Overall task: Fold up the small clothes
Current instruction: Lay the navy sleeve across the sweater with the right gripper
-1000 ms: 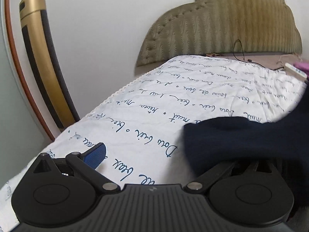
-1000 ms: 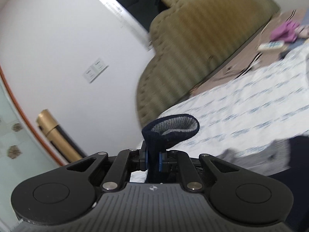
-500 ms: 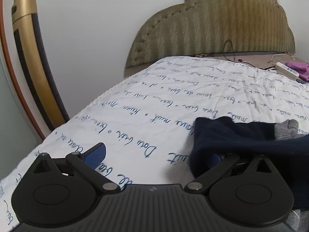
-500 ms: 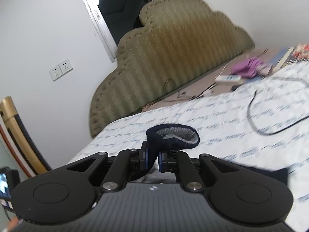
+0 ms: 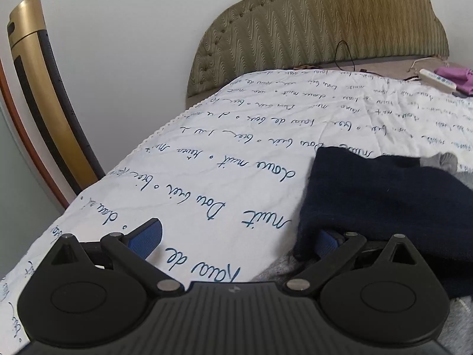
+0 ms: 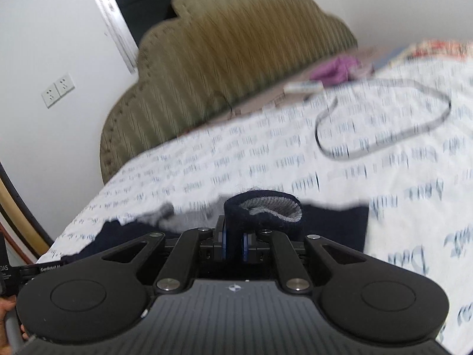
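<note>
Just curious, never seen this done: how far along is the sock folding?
Midway, I'd guess. Done: a navy sock lies on the bedspread. In hand: the right gripper pinches a navy cuff; the left gripper is open beside the sock. Left: lay the cuff down and let go.

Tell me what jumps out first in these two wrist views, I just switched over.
The navy sock stands out: its cuff, grey inside, is pinched in the shut right gripper, low and centre in the right wrist view. In the left wrist view the rest of the dark fabric lies on the script-printed bedsheet at right, draped over one finger of the wide-open left gripper. Behind both rises the olive scalloped headboard.
</note>
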Demonstrator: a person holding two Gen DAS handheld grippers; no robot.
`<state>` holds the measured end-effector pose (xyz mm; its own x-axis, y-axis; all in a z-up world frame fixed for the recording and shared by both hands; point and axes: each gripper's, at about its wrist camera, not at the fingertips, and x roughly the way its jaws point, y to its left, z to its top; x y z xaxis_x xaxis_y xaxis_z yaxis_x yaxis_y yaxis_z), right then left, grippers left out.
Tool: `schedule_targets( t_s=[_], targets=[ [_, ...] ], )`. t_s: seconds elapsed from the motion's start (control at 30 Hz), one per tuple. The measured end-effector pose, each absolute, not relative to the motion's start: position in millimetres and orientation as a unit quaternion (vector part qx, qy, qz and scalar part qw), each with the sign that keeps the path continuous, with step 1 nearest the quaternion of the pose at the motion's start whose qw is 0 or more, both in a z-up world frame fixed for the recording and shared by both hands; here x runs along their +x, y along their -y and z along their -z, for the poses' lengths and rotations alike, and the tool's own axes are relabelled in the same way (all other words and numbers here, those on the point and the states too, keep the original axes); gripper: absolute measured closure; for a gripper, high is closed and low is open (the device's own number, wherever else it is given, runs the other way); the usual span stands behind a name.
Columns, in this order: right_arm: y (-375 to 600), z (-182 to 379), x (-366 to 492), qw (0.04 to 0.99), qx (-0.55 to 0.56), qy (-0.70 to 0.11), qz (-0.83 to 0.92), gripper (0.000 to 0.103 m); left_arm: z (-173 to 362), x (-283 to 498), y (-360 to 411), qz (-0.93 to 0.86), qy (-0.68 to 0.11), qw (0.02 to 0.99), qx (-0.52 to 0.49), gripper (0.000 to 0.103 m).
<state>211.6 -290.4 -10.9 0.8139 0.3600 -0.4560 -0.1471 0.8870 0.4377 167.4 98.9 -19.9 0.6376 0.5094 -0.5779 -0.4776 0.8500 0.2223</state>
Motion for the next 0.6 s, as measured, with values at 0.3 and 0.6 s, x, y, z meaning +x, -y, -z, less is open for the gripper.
schedule_targets(
  t_s=[0.3,0.6],
  targets=[
    [303,40,213,0.894,0.279,-0.317,-0.149,0.076,26,163,-97,-0.265,-0.348,0.898,0.048,0.000],
    [329,59,217,0.859,0.390,-0.304,-0.133,0.085,27,153,-96,-0.256,-0.354,0.896,0.078,0.000]
  ],
)
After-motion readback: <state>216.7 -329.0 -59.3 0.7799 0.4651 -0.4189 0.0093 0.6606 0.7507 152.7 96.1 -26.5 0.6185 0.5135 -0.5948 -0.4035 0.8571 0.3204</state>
